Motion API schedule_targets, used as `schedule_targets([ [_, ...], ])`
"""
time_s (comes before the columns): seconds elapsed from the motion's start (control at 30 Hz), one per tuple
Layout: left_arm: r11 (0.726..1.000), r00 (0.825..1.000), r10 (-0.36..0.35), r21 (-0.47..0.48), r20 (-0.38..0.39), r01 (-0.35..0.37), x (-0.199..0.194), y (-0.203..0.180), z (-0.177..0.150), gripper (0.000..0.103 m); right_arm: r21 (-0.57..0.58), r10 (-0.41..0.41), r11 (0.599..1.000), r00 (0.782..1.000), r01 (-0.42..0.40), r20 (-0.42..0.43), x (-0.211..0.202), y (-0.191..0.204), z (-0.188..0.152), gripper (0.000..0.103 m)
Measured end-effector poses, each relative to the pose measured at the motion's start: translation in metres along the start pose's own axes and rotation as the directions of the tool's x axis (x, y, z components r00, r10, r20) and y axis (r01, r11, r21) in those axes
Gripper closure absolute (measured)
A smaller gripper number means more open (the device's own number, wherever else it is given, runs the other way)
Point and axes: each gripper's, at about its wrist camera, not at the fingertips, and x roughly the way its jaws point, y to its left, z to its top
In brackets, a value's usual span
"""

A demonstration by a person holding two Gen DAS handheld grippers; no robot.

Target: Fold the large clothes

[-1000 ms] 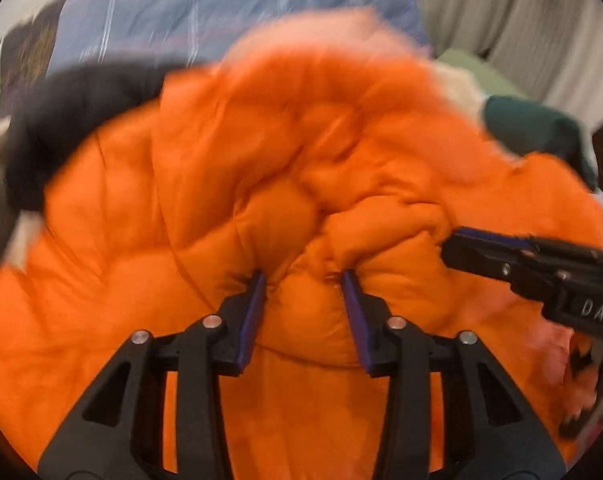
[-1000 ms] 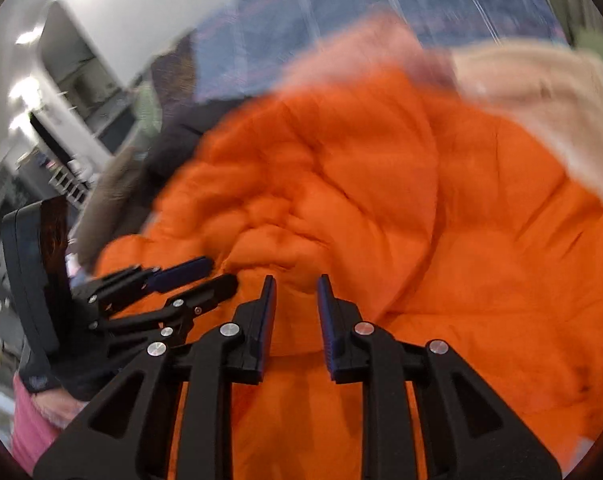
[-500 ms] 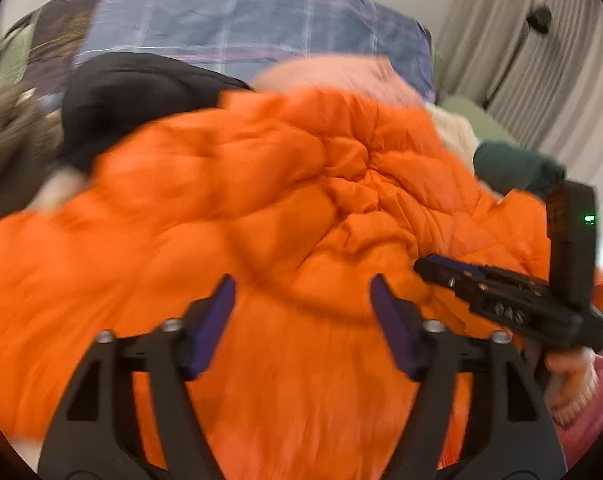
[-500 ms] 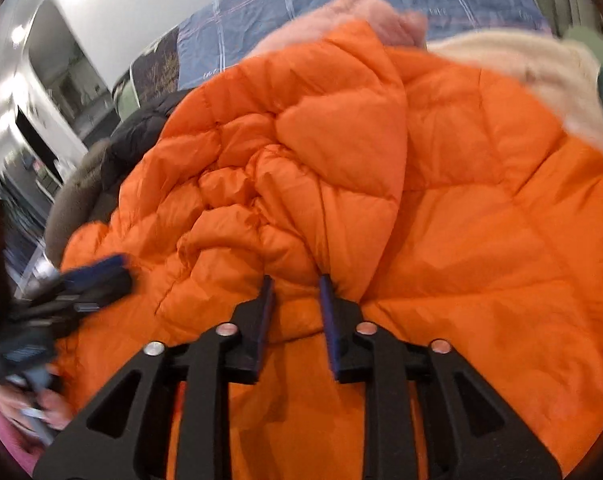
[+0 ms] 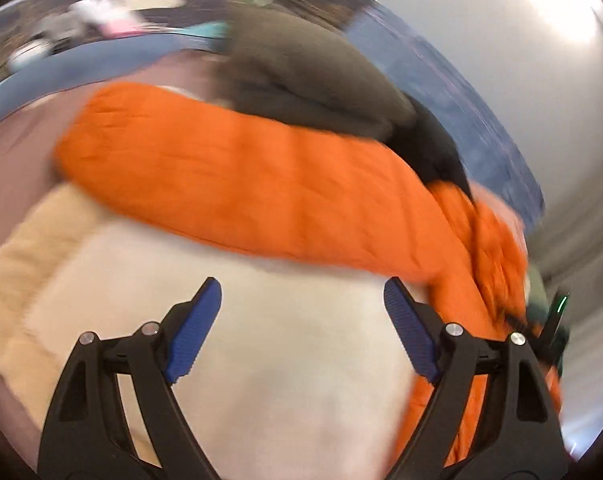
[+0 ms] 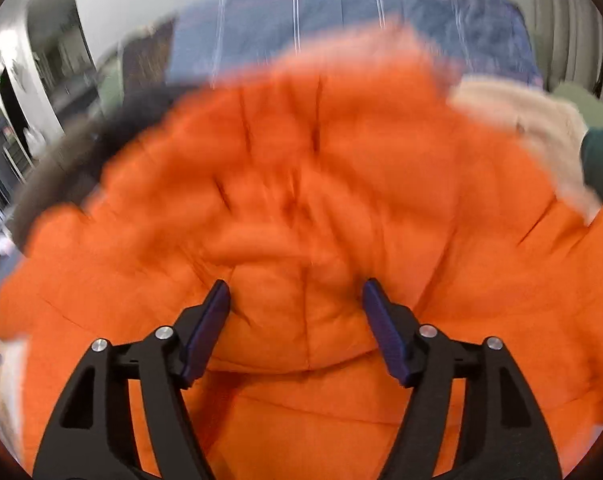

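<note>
1. Left wrist view: the left gripper (image 5: 301,312) sits at the lower centre of the frame, its blue-padded fingers (image 5: 193,332) wide apart and opening further. Nothing is between them; only a cream fleece cloth (image 5: 281,380) lies below the gap.
2. Same view: the orange puffer jacket (image 5: 241,184) runs as a long padded band from the left of centre to the right edge, above the fingertips. The right-hand finger stands just beside the jacket's lower edge; contact cannot be confirmed because of blur.
3. Same view: a grey-brown garment (image 5: 313,76) lies on the jacket's upper edge, with a black garment (image 5: 433,148) at its right end. A blue plaid bedcover (image 5: 481,120) shows behind them at the upper right.
4. Same view: a small green light (image 5: 561,303) shows on a dark object at the right edge; the object is too blurred to identify.
5. Right wrist view: the right gripper (image 6: 295,292) is at the lower centre, its fingers (image 6: 207,328) well apart and opening. A bulge of the orange puffer jacket (image 6: 301,200) sits in the gap, but the pads do not press on it.
6. Same view: the jacket fills the middle and lower frame, bunched and creased at the centre.
7. Same view: the blue plaid bedcover (image 6: 341,20) lies beyond the jacket at the top. The cream fleece cloth (image 6: 533,120) and a dark green garment (image 6: 601,160) lie at the right edge.
</note>
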Motion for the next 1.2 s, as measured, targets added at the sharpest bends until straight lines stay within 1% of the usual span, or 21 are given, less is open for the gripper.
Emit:
schedule_targets([
  [0.1,0.995,1.0,0.017,-0.098,0.016,-0.015,-0.002,0.028,0.015,0.019,-0.002,0.001,1.0,1.0,-0.001,0.01,-0.004,0.001,0.0,0.027],
  [0.13,0.987,1.0,0.005,-0.16,0.008,-0.003,0.003,0.039,0.02,0.019,0.004,0.011,1.0,1.0,-0.011,0.013,-0.004,-0.001,-0.001,0.026],
  [0.2,0.975,1.0,-0.021,-0.223,-0.009,0.019,0.014,0.046,0.023,0.019,0.018,0.032,0.999,0.999,-0.032,0.013,-0.003,-0.003,0.0,0.025],
  [0.27,0.955,0.999,-0.035,-0.295,-0.017,0.028,0.028,0.054,0.026,0.019,0.017,0.037,0.999,0.999,-0.037,0.013,-0.003,-0.003,0.0,0.024],
  [0.37,0.94,1.0,-0.009,-0.342,-0.004,0.007,0.043,0.066,0.029,0.02,0.013,0.036,0.999,0.999,-0.036,0.014,-0.003,0.0,0.0,0.023],
  [0.43,0.93,1.0,0.013,-0.368,0.028,-0.002,0.051,0.07,0.032,0.021,0.013,0.039,0.999,0.999,-0.04,0.014,-0.008,-0.006,-0.004,0.023],
  [0.5,0.92,0.998,0.03,-0.391,0.048,-0.009,0.051,0.074,0.035,0.025,0.013,0.043,0.999,0.999,-0.043,0.014,-0.008,-0.006,-0.005,0.022],
  [0.53,0.921,0.997,0.053,-0.39,0.055,-0.027,0.051,0.071,0.038,0.037,0.013,0.045,0.999,0.999,-0.045,0.014,-0.007,-0.006,-0.004,0.021],
  [0.57,0.925,0.996,0.067,-0.378,0.064,-0.038,0.051,0.069,0.041,0.063,0.012,0.046,0.999,0.999,-0.046,0.014,-0.007,-0.006,-0.004,0.021],
  [0.6,0.933,0.994,0.076,-0.357,0.073,-0.045,0.049,0.064,0.046,0.078,0.013,0.046,0.999,0.999,-0.047,0.014,-0.007,-0.006,-0.004,0.021],
  [0.63,0.936,0.995,0.066,-0.349,0.078,-0.035,0.046,0.062,0.051,0.094,0.013,0.048,0.999,0.999,-0.048,0.015,-0.008,-0.006,-0.004,0.021],
  [0.7,0.945,0.992,0.03,-0.327,0.123,0.012,0.034,0.047,0.057,0.094,0.016,0.054,0.998,0.998,-0.054,0.015,-0.008,-0.006,-0.004,0.02],
  [0.77,0.974,0.983,0.015,-0.226,0.184,0.027,0.015,0.011,0.065,0.094,0.019,0.061,0.998,0.998,-0.062,0.016,-0.008,-0.006,-0.004,0.019],
  [0.8,0.988,0.976,0.007,-0.149,0.22,0.027,0.004,-0.015,0.069,0.094,0.021,0.066,0.998,0.998,-0.066,0.017,-0.008,-0.007,-0.004,0.019],
  [0.83,0.994,0.971,-0.011,-0.101,0.238,0.036,-0.002,-0.034,0.071,0.094,0.023,0.07,0.997,0.997,-0.07,0.018,-0.009,-0.008,-0.004,0.018],
  [0.9,0.997,0.964,-0.068,-0.006,0.255,0.072,-0.01,-0.075,0.074,0.094,0.029,0.084,0.996,0.996,-0.084,0.021,-0.01,-0.01,-0.005,0.017],
  [0.97,0.987,0.958,-0.139,0.117,0.252,0.112,-0.016,-0.131,0.073,0.094,0.037,0.097,0.995,0.995,-0.098,0.024,-0.011,-0.013,-0.005,0.017],
  [1.03,0.959,0.952,-0.202,0.245,0.23,0.144,-0.014,-0.191,0.068,0.094,0.043,0.108,0.993,0.994,-0.109,0.027,-0.012,-0.015,-0.005,0.016],
  [1.1,0.918,0.948,-0.256,0.353,0.187,0.178,-0.006,-0.246,0.056,0.094,0.051,0.12,0.991,0.992,-0.122,0.032,-0.013,-0.018,-0.006,0.016],
  [1.13,0.888,0.948,-0.279,0.417,0.153,0.194,0.001,-0.278,0.047,0.094,0.058,0.129,0.99,0.991,-0.131,0.035,-0.014,-0.02,-0.006,0.016],
  [1.2,0.825,0.952,-0.291,0.528,0.092,0.201,0.021,-0.334,0.023,0.094,0.071,0.147,0.986,0.988,-0.15,0.042,-0.017,-0.024,-0.007,0.016],
])
